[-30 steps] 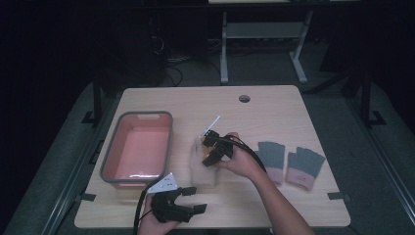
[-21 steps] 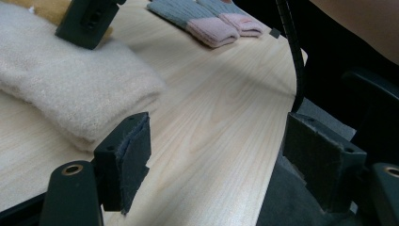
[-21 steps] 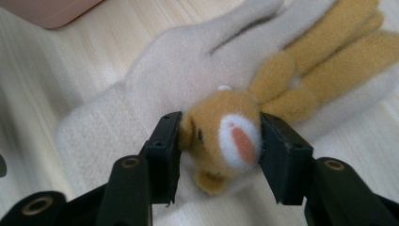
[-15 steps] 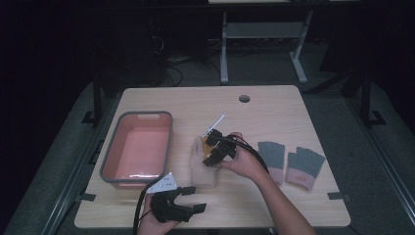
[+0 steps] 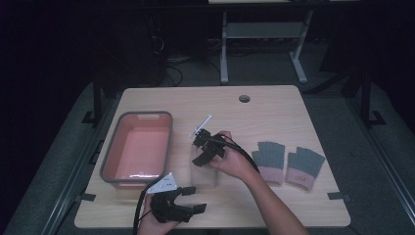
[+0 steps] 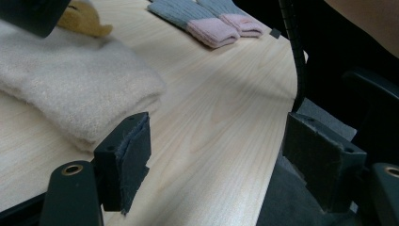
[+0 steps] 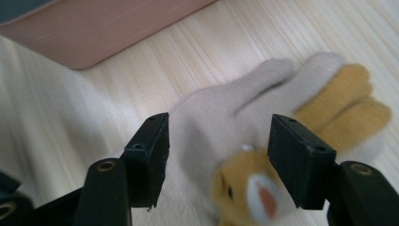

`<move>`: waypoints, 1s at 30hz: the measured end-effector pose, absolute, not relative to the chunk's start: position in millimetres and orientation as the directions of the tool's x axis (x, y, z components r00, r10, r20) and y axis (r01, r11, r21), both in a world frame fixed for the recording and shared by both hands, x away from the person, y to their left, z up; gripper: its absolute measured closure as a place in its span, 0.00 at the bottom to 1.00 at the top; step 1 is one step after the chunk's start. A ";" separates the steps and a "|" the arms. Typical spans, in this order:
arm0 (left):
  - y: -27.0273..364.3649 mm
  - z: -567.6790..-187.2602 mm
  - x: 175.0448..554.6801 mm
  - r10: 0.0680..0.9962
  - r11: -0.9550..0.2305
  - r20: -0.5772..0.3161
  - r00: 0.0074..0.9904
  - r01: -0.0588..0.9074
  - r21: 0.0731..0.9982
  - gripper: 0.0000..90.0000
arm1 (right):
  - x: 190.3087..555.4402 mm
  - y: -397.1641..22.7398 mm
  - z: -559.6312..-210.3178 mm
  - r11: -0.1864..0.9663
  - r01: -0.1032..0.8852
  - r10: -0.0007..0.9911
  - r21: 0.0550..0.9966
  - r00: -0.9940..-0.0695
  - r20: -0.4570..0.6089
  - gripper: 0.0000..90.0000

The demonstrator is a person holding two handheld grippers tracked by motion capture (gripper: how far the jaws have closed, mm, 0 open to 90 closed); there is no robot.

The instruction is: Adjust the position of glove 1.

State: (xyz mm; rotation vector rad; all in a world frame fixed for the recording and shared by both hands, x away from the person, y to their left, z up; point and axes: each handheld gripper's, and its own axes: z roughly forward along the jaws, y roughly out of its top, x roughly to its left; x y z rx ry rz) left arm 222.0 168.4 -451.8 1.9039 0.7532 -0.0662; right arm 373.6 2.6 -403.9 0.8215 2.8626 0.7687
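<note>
A cream knit glove (image 5: pixel 204 175) with yellow-orange fingers and a small animal face lies on the table's middle. My right gripper (image 5: pixel 201 152) hovers over its far end, open. In the right gripper view the glove (image 7: pixel 211 113) sits between the spread jaws of that gripper (image 7: pixel 219 155), and I cannot tell whether they touch it. My left gripper (image 5: pixel 195 199) is open near the table's front edge, with nothing in it. In the left gripper view its jaws (image 6: pixel 216 160) frame bare wood, with the cream glove (image 6: pixel 61 84) just to their left.
A pink tub with a grey rim (image 5: pixel 137 114) stands at the left, its wall (image 7: pixel 94 28) close to the cream glove. Two grey gloves with pink cuffs (image 5: pixel 270 156) (image 5: pixel 306 164) lie at the right. A cable hole (image 5: pixel 244 98) is at the far side.
My right gripper has shifted slightly to the left over the cream glove. The left gripper has stayed where it was.
</note>
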 end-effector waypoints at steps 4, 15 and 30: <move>168.2 -451.8 221.6 0.470 -0.260 -0.376 0.799 0.532 0.806 0.27 | 377.6 12.8 -412.6 0.758 0.471 0.511 0.452 -0.859 0.038 0.42; 166.1 -452.3 221.7 0.467 -0.260 -0.380 0.798 0.535 0.804 0.27 | 377.0 5.5 -422.5 0.802 0.442 0.483 0.402 -0.876 -0.002 0.45; 155.3 -456.8 222.4 0.457 -0.280 -0.382 0.803 0.538 0.795 0.27 | 365.6 -38.6 -422.0 0.771 0.469 0.499 0.431 -0.865 0.050 0.40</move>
